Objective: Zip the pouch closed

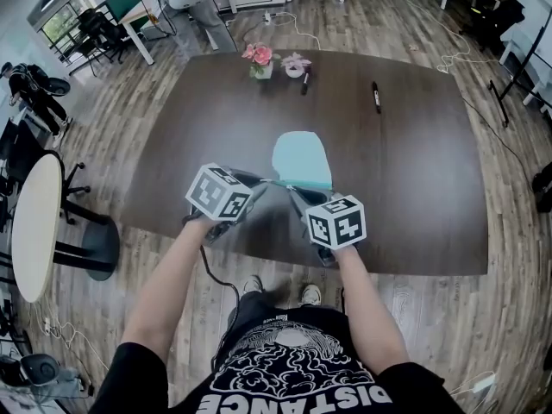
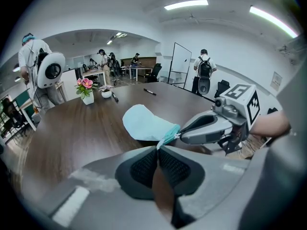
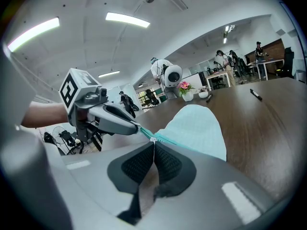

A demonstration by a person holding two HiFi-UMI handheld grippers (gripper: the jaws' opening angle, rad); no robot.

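Left gripper [image 2: 158,147] pinched shut on a corner of the pale blue pouch [image 1: 302,155], right gripper [image 3: 154,143] clamped on its zipper pull [image 3: 153,139], as the pouch lay near the dark wooden table's [image 1: 405,162] front edge.

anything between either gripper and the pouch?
Nothing visible. The left gripper and right gripper are both shut directly on the teal zip edge of the pouch, side by side at its near end. The flower vase and marker lie far across the table.
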